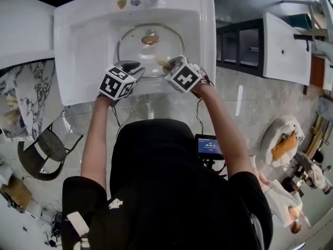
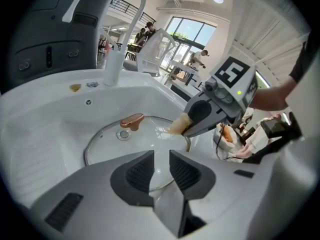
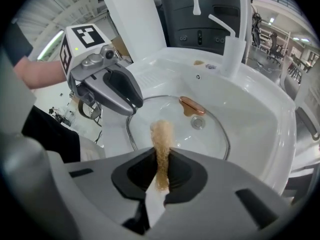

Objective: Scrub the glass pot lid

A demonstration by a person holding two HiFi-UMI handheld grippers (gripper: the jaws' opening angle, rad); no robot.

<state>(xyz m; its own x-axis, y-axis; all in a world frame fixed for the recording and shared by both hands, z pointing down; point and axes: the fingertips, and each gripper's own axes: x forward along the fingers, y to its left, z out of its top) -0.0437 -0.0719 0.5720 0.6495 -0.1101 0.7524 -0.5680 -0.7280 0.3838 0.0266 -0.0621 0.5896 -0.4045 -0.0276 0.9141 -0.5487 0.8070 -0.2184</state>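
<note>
left gripper [image 2: 161,156]: I hold it low over the near-left edge of the basin. Its jaws are released and stand a narrow gap apart, with nothing pressed between the pads.
left jaw gap: the near rim of the glass pot lid [image 2: 145,140] shows through it. I cannot tell whether the tips touch the glass.
right gripper [image 3: 161,159]: I hold it just beside the left gripper, apart from it. It is clenched on the sponge [image 3: 161,134].
sponge: a thin tan strip, pinched edge-on between the right pads. It juts forward past the tips, and its free end reaches the near-right part of the lid, where it appears to rest on the glass.
gripper heading: both point away from me, down into the sink [image 1: 78,35].
lid position: it lies flat on the basin floor, knob side up, roughly centred. Its metal rim runs unbroken round the clear glass.
knob [image 3: 191,105]: copper-coloured, at the lid's centre, beyond both sets of jaws and touched by neither.
steam vent [image 3: 198,123]: a small metal ring in the glass, just beside the knob.
sink: white, rectangular, with a raised rim all round.
faucet [image 2: 117,49]: white, upright on the far rim, its spout arching over the basin.
far deck: two small objects [image 1: 128,3] sit left of the faucet. I cannot tell what they are.
</note>
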